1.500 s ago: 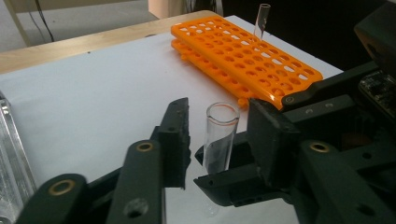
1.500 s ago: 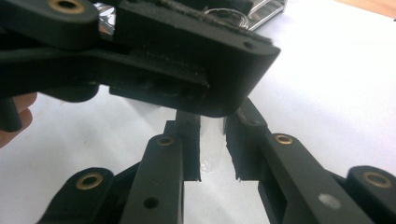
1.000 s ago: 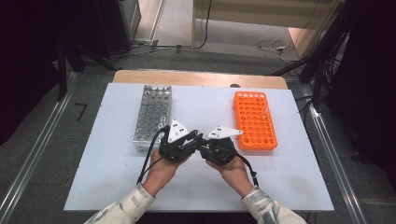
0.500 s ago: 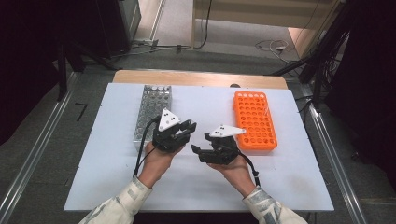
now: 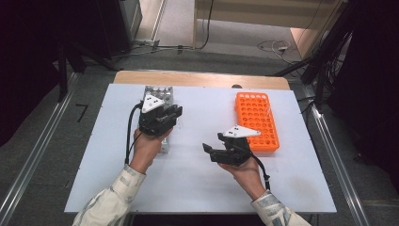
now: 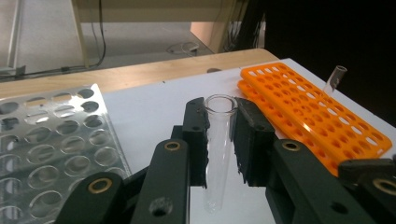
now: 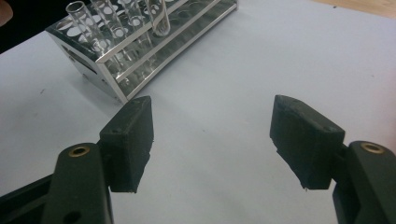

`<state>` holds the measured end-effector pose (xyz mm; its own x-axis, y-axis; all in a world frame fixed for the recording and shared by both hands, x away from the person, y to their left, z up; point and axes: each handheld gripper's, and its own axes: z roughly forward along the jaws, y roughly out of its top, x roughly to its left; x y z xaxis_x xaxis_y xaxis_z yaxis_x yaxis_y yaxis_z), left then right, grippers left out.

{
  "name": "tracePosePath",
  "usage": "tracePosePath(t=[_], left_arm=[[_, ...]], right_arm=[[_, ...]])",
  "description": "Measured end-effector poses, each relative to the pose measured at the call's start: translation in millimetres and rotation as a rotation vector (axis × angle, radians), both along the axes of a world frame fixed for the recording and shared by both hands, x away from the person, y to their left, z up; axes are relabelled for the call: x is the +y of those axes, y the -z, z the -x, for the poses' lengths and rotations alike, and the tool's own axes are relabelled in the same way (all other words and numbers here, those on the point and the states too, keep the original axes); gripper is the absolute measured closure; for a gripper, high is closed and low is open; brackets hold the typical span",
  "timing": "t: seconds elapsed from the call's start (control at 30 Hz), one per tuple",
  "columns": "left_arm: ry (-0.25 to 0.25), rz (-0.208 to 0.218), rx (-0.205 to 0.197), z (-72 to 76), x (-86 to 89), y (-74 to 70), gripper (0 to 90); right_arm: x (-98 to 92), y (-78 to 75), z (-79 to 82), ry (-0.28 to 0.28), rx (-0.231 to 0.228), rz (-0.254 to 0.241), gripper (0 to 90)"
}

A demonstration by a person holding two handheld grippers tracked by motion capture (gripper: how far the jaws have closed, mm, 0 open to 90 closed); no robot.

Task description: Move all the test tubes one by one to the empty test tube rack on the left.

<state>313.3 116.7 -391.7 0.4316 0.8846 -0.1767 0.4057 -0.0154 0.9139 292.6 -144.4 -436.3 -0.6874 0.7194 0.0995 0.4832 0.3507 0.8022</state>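
Left gripper view: tube (image 6: 217, 149) btm cut off betw tool (image 6: 220, 140) jaws

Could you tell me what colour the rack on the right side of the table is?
The rack is bright orange, clearest in the high view.

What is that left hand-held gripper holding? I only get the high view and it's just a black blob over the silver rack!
Observer: A clear glass test tube, upright between the jaws of the left hand-held gripper.
Operator: Is anything inside it?
Observer: It looks empty, and its open mouth faces up.
Operator: And the right one, is it holding something too?
Observer: No. The right hand-held gripper has its jaws wide apart with only white table between them.
Operator: Does the silver rack have more tubes?
Observer: Yes, the metal rack holds a few clear tubes at one end.
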Motion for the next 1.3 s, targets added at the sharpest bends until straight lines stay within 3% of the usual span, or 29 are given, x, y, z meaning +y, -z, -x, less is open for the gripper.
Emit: tracePosePath(t=[0.3,0.67,1.3], left_arm=[[-0.056,-0.033,-0.022,-8.2,9.5,-2.3,74.9],[-0.139,-0.014,-0.037,-12.1,32.5,-3.1,74.9],[-0.166,-0.077,-0.012,-18.0,30.9,11.9,74.9]], right_arm=[[-10.9,-0.3,1.7,0.035,-0.003,-0.002,29.2],[-13.8,-1.4,1.9,0.043,-0.004,-0.005,29.5],[-14.0,-1.8,1.7,0.043,-0.004,-0.009,29.4]])
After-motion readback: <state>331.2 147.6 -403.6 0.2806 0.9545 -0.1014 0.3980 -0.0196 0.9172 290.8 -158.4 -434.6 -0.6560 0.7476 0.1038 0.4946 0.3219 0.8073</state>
